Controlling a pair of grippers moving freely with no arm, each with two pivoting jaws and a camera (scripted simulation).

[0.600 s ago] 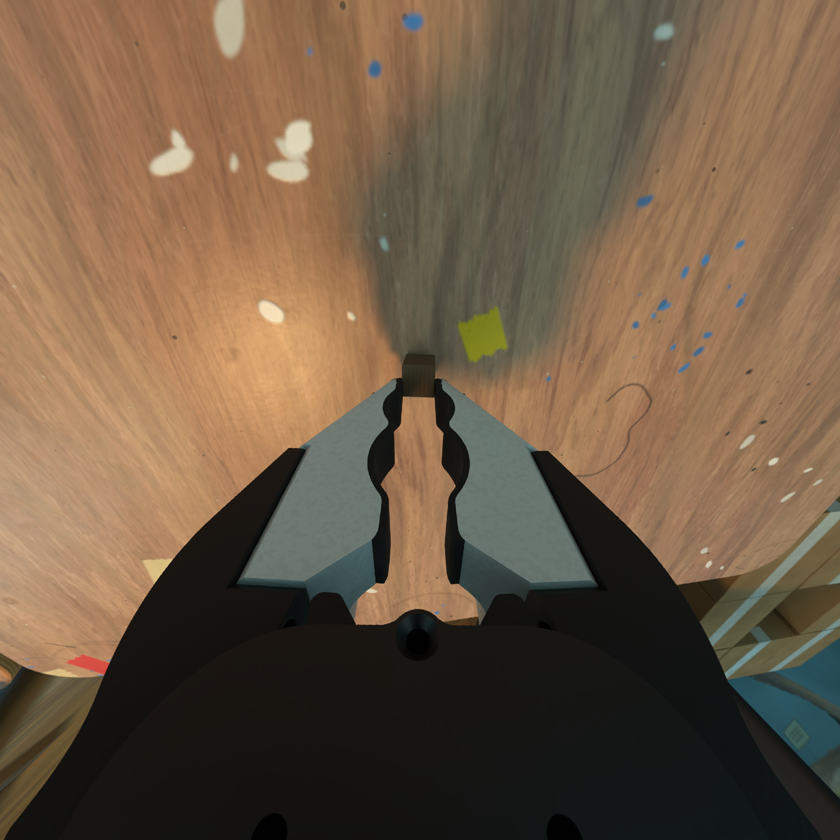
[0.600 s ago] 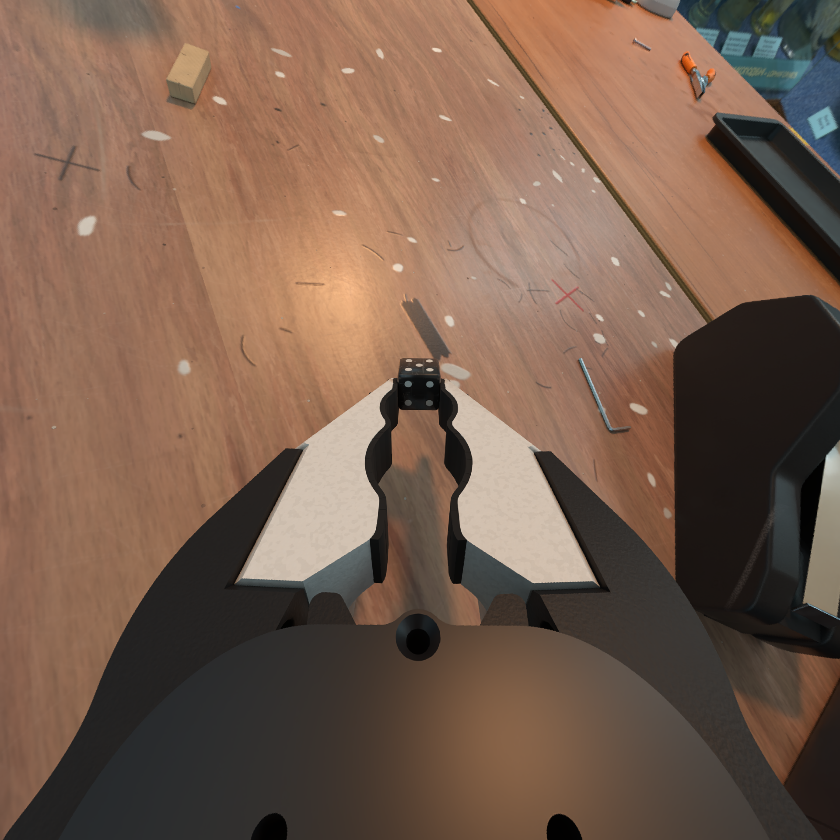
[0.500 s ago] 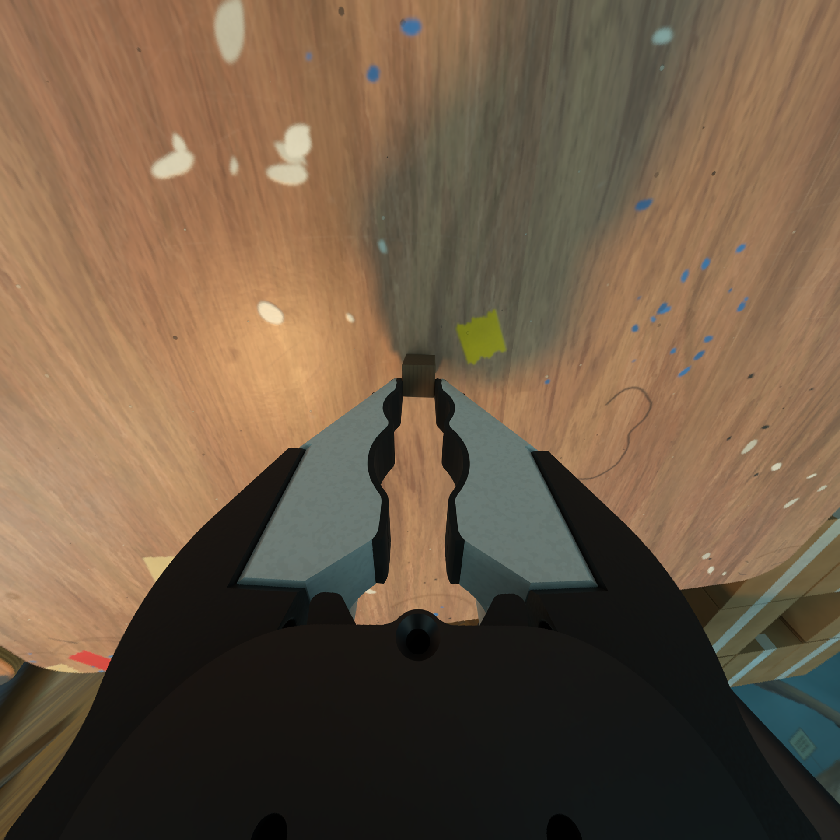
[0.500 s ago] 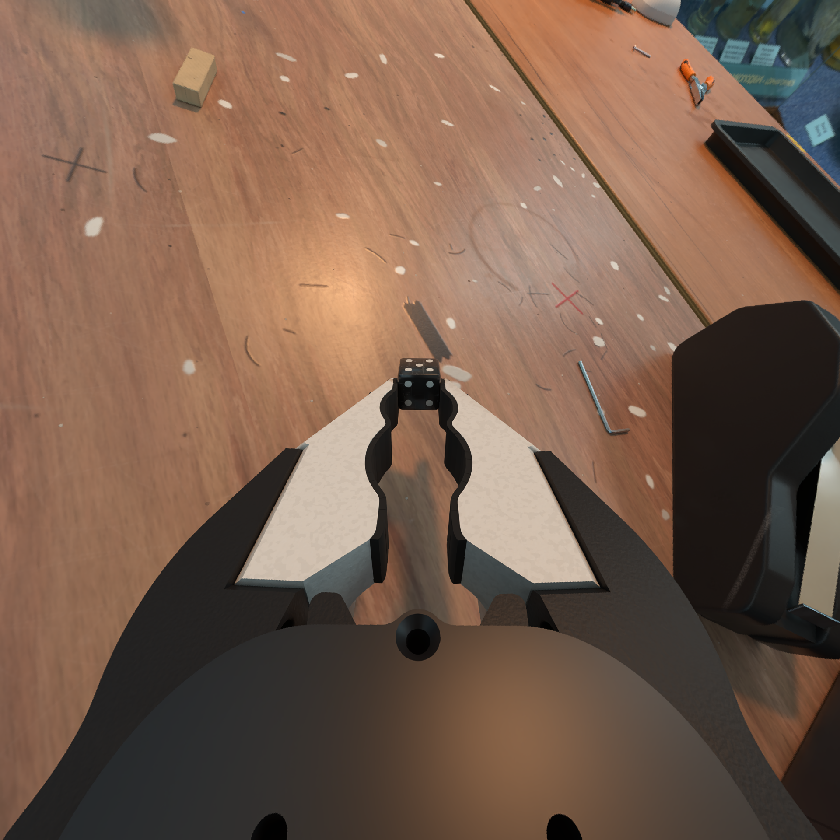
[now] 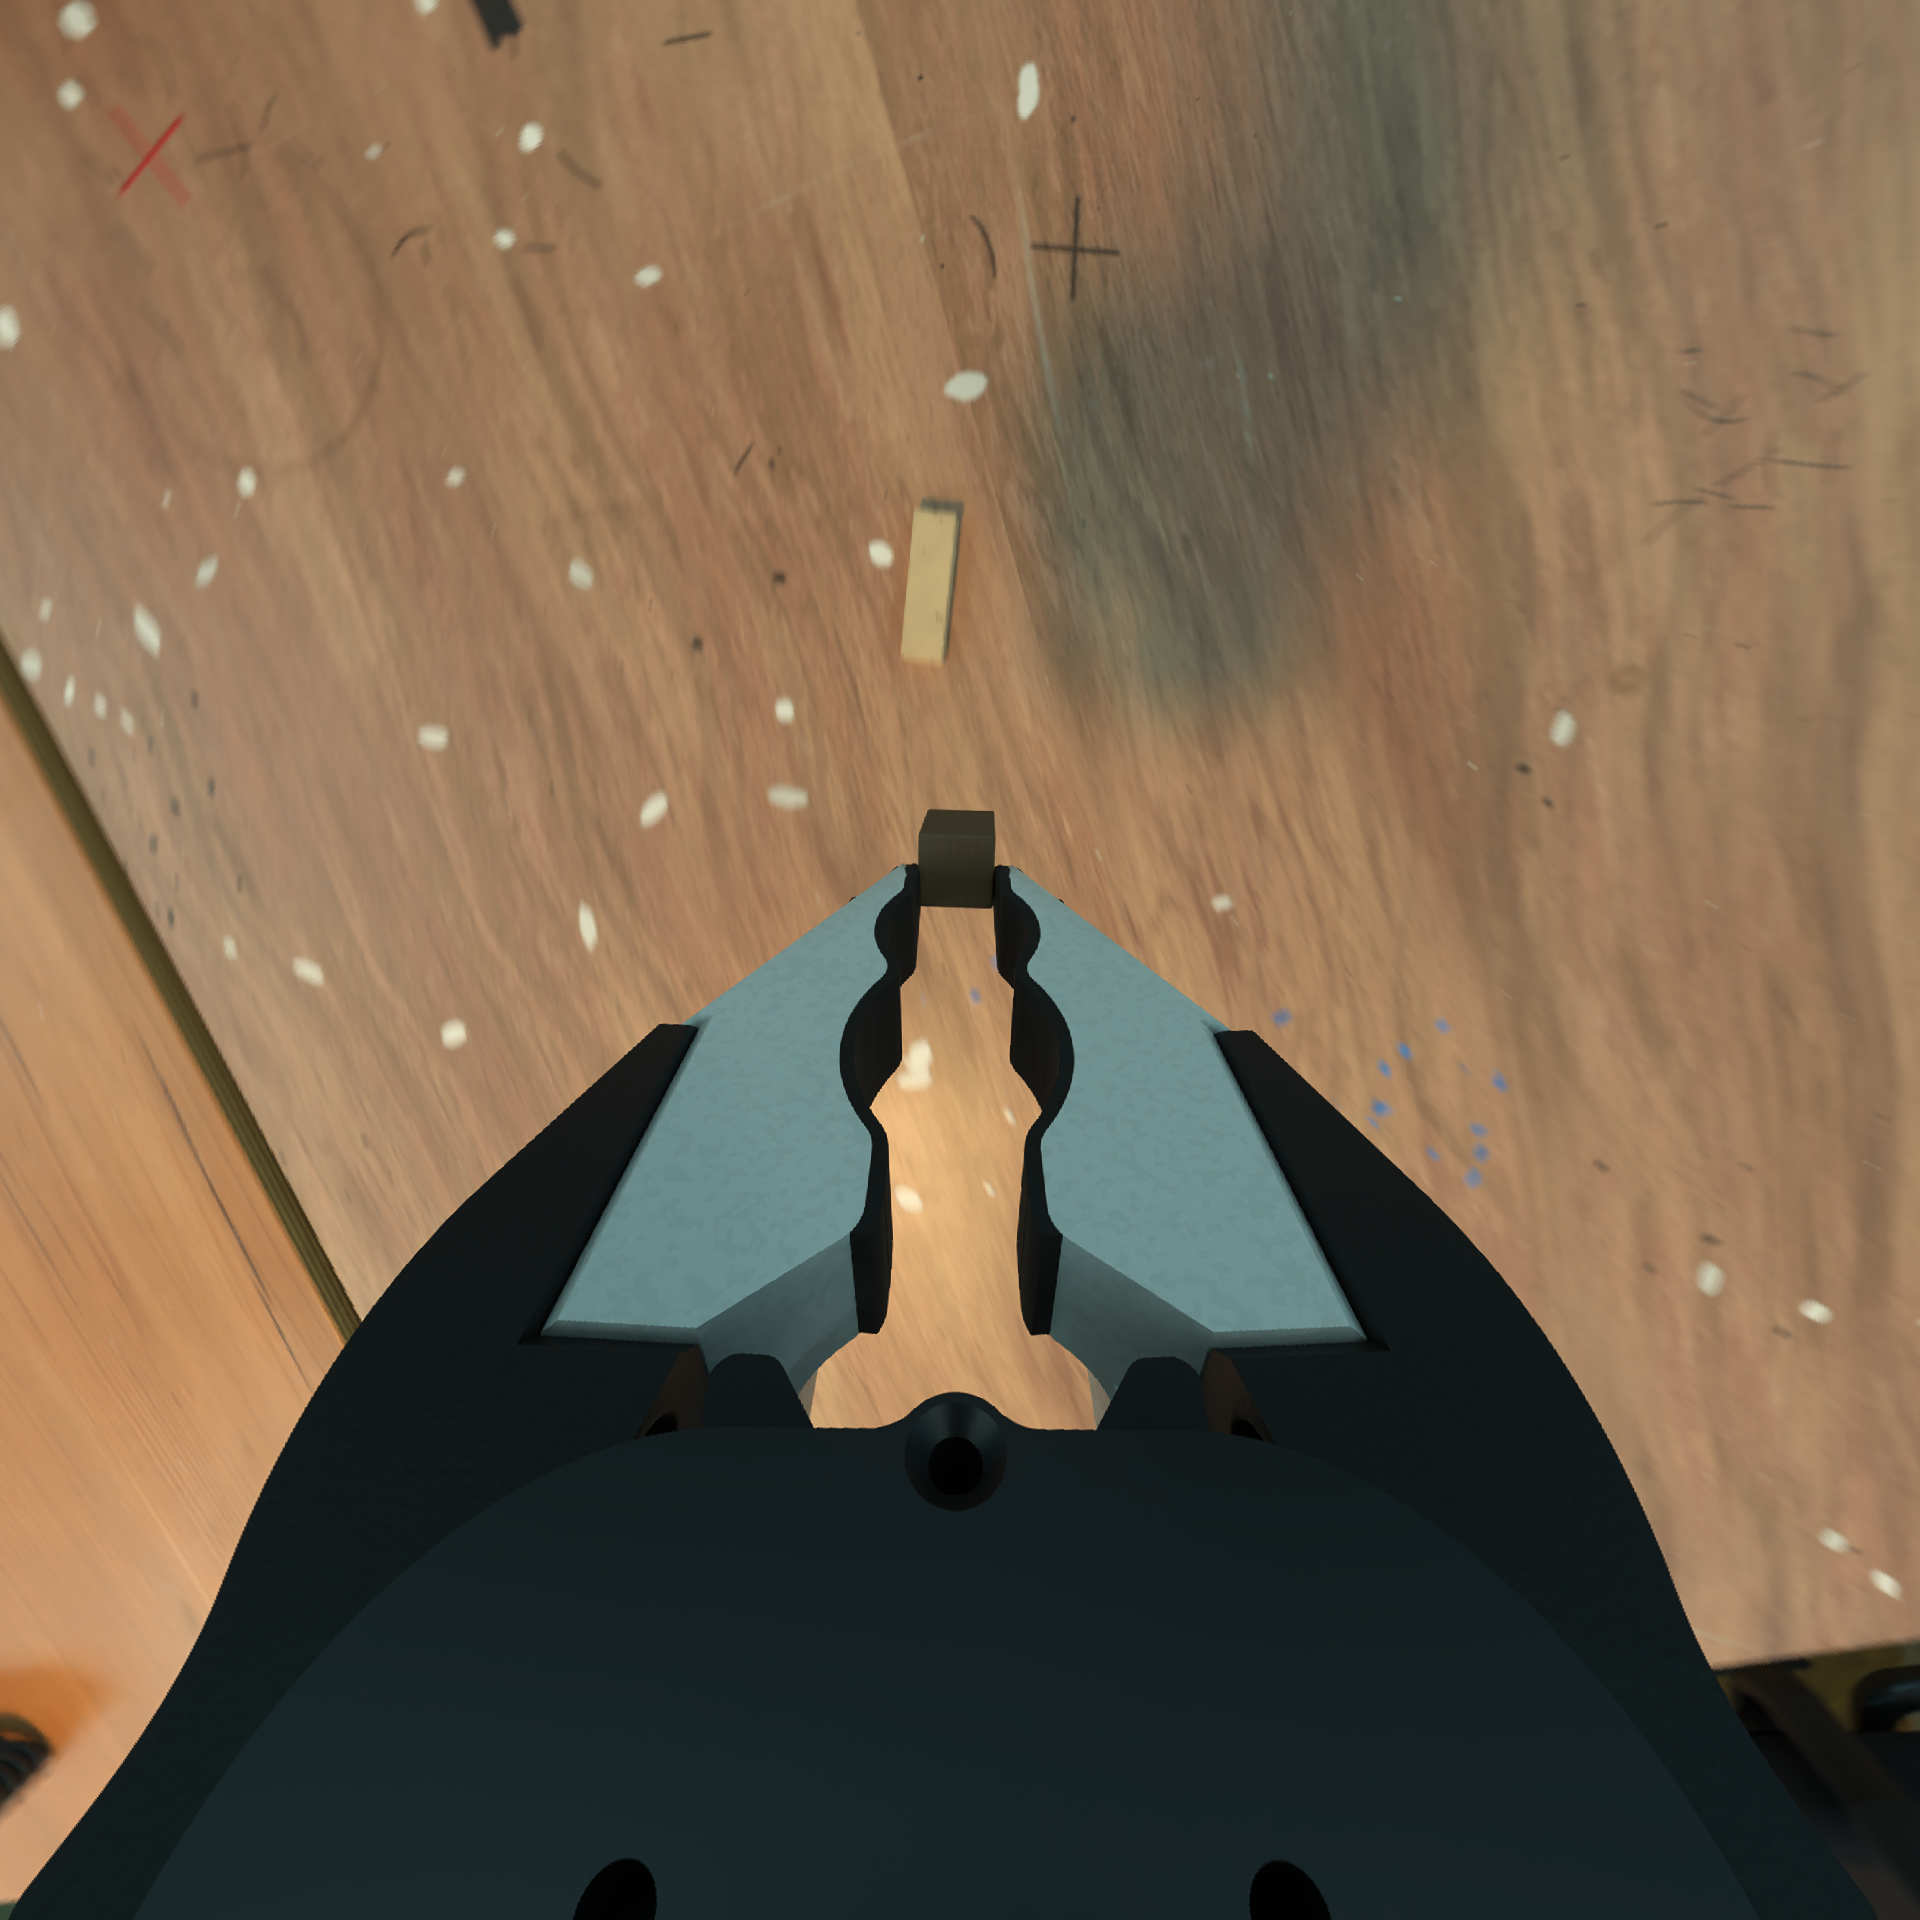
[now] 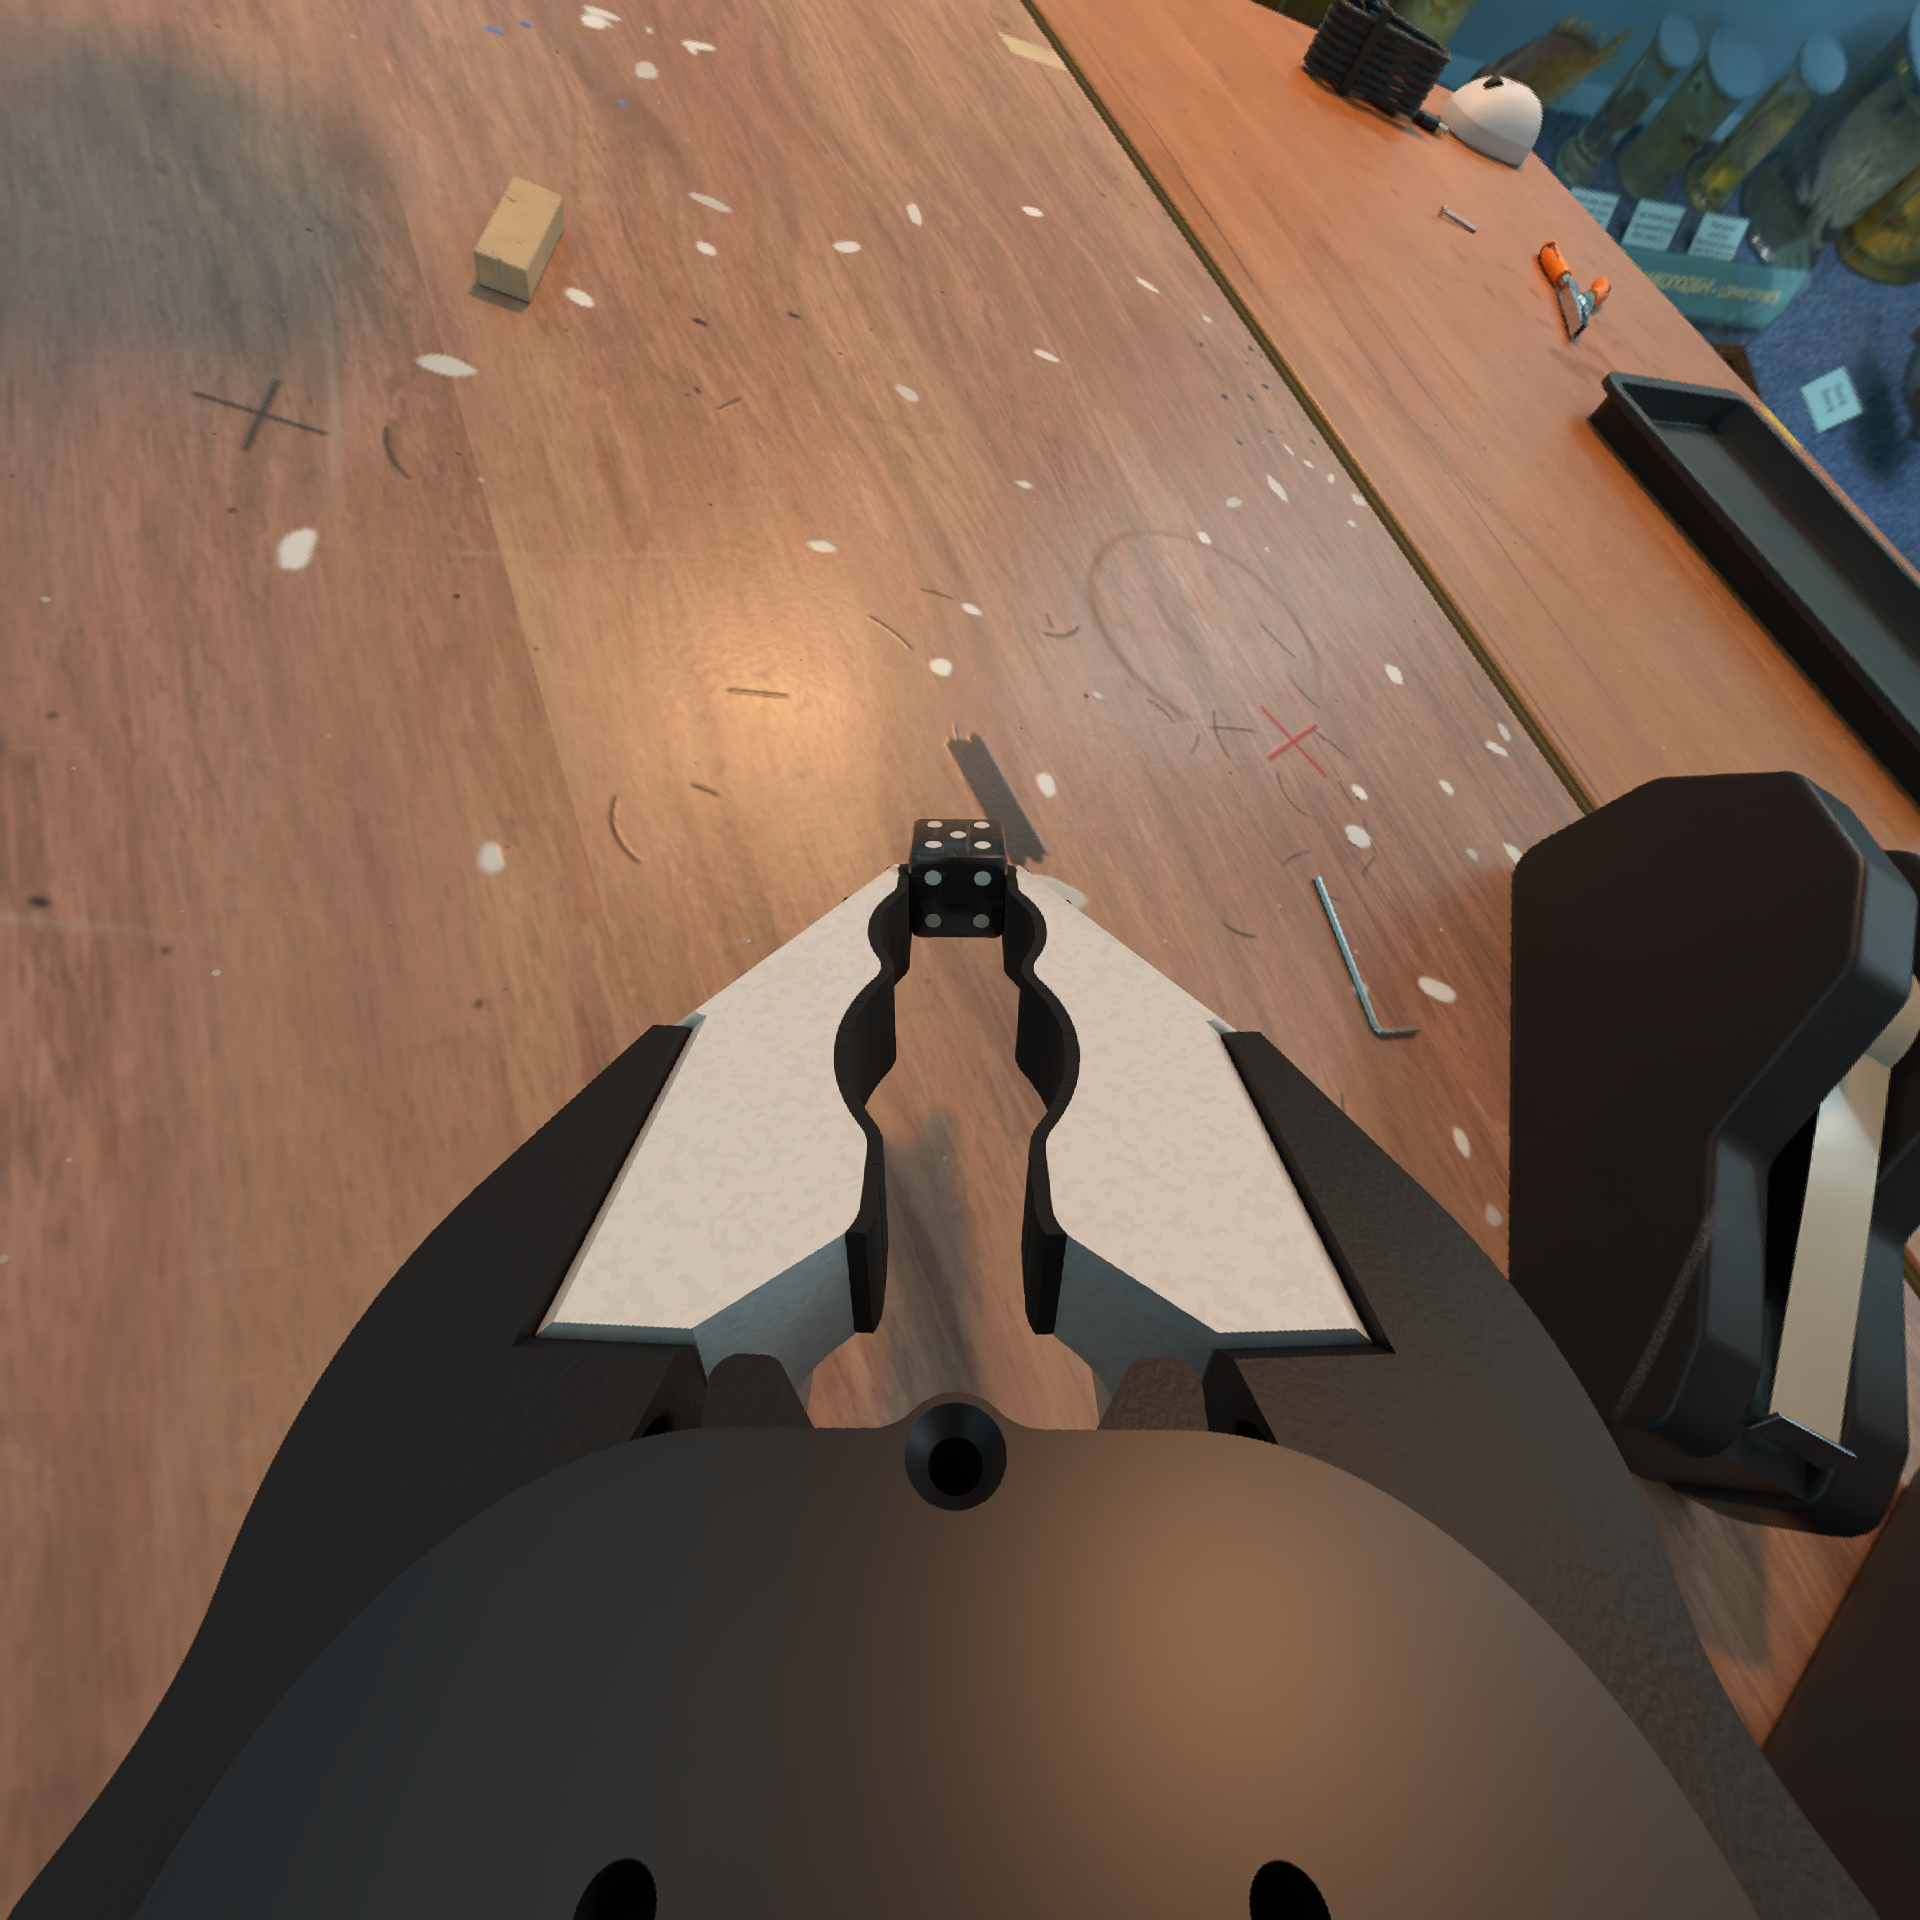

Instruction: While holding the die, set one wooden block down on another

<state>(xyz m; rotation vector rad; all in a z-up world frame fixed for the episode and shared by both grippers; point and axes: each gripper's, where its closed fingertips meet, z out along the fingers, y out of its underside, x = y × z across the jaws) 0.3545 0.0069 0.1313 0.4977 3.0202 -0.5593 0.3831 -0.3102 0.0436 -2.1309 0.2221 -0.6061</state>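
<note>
My left gripper (image 5: 956,883) is shut on a small dark wooden block (image 5: 956,858), held well above the wooden table (image 5: 520,644). A second, pale wooden block (image 5: 931,582) lies on the table ahead of it; it also shows in the right wrist view (image 6: 520,239) at the far left. My right gripper (image 6: 956,894) is shut on a black die with white pips (image 6: 957,878), held above the table (image 6: 416,727). The left gripper's body (image 6: 1704,1143) shows at the right edge of the right wrist view.
A hex key (image 6: 1356,961) lies on the table right of the die. A seam (image 6: 1299,384) splits the table from a second board holding a black tray (image 6: 1766,520), an orange tool (image 6: 1574,291) and a white domed object (image 6: 1496,114). Pen marks and paint specks dot the wood.
The left gripper has swung with its block so that the pale block and the seam now show ahead of it. The right gripper has shifted slightly, still holding the die.
</note>
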